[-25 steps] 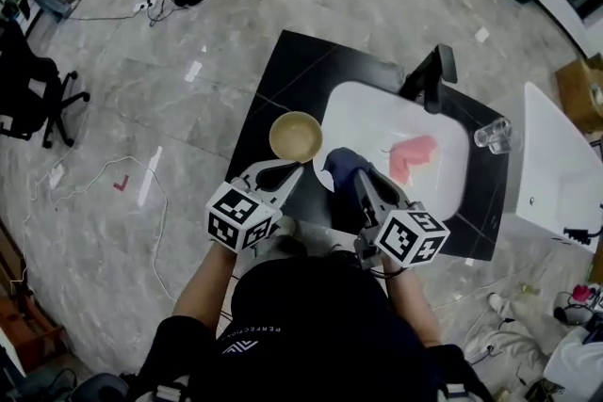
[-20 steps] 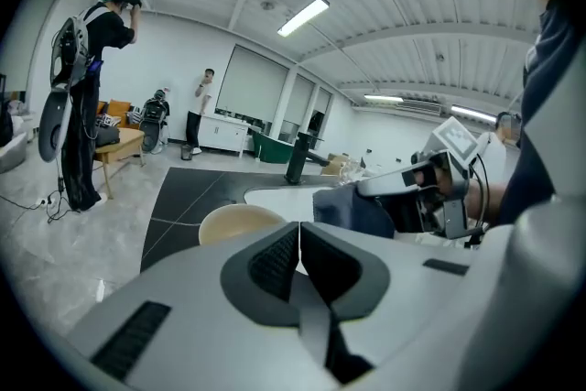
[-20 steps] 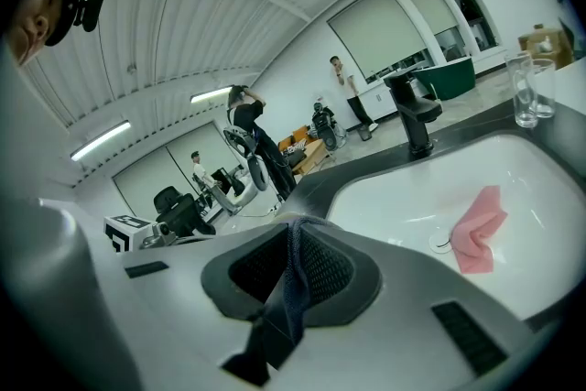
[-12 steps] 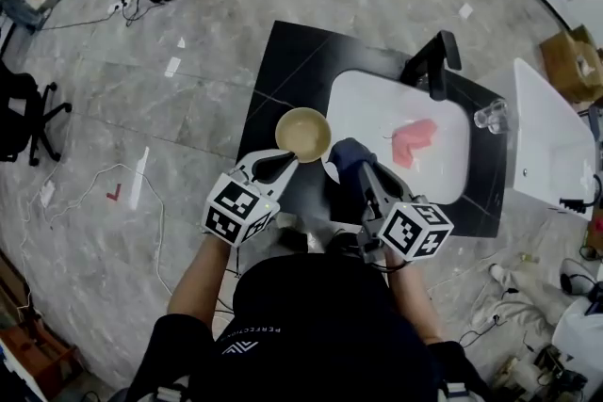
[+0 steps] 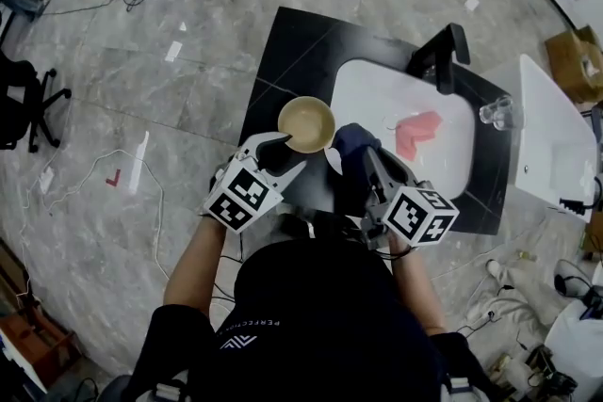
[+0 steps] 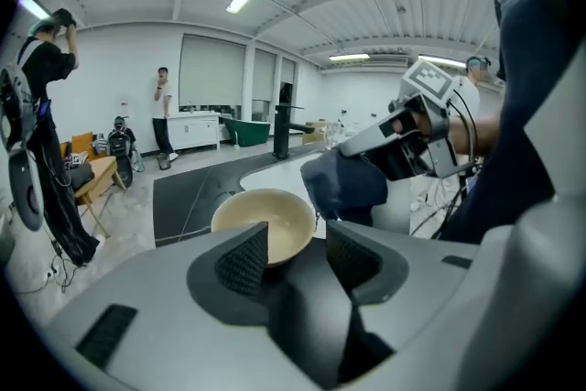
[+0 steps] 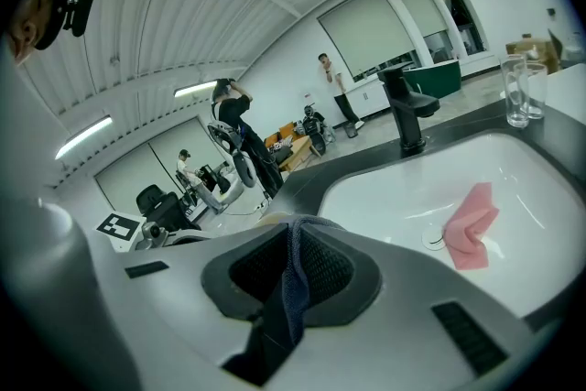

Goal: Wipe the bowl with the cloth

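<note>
Bowl (image 5: 306, 123) sits on the counter (image 5: 283, 61) at the sink's (image 5: 377, 99) left edge. Left gripper (image 6: 299, 252), jaws just opened, pinches nothing; the rim lies just ahead, probably to be steadied. Right gripper (image 7: 291, 266) clamps the cloth (image 5: 350, 146) beside the bowl, ready for wiping.

Left hand-held gripper (image 6: 298, 244) hides the bowl's (image 6: 270, 211) near rim

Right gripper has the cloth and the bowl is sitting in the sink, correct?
Not quite. The right gripper does hold the cloth, but the bowl sits on the black counter beside the sink, not in it. The head view shows this.
</note>
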The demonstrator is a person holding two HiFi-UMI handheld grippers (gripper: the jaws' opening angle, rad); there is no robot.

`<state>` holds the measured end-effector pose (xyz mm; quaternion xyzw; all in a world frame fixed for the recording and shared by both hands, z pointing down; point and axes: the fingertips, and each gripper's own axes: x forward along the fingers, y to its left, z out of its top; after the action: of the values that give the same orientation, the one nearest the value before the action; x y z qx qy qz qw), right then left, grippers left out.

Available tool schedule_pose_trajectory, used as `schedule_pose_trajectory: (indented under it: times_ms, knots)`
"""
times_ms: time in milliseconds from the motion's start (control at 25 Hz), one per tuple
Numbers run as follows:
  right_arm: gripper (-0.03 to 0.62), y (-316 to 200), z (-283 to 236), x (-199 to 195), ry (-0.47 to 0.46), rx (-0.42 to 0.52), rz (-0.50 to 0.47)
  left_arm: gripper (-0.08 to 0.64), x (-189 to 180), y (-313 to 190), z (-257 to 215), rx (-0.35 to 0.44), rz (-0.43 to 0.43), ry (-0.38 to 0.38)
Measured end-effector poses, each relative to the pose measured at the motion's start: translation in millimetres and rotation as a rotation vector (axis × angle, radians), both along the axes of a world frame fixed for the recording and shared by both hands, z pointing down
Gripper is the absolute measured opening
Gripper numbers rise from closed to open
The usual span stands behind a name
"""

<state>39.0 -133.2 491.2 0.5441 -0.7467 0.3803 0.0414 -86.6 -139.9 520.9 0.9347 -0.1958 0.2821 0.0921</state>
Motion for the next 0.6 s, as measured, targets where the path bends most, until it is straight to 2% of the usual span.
schedule_pose_trajectory:
  times_ms: [80,360,520,600]
  knots:
    - [0.058,-2.2,1.7,-1.6,-0.007,-0.007,-0.016,0.208,3.5,4.0,5.6,0.012,0.046,-0.052]
    - [0.058,-6.3,6.0,-6.7,-0.008,-0.030,-0.083,0.209,8.2,0.5,17.4,0.035,0.106,-0.180]
    - [0.058,-9.2,9.0,-9.8,-0.017,-0.039,-0.114,0.210,10.6,1.0,29.3,0.074,0.159,-0.302]
    - [0.058,-11.8,10.2,-14.1,-0.025,-0.044,-0.135,0.209,11.6,-0.5,31.5,0.087,0.169,-0.334]
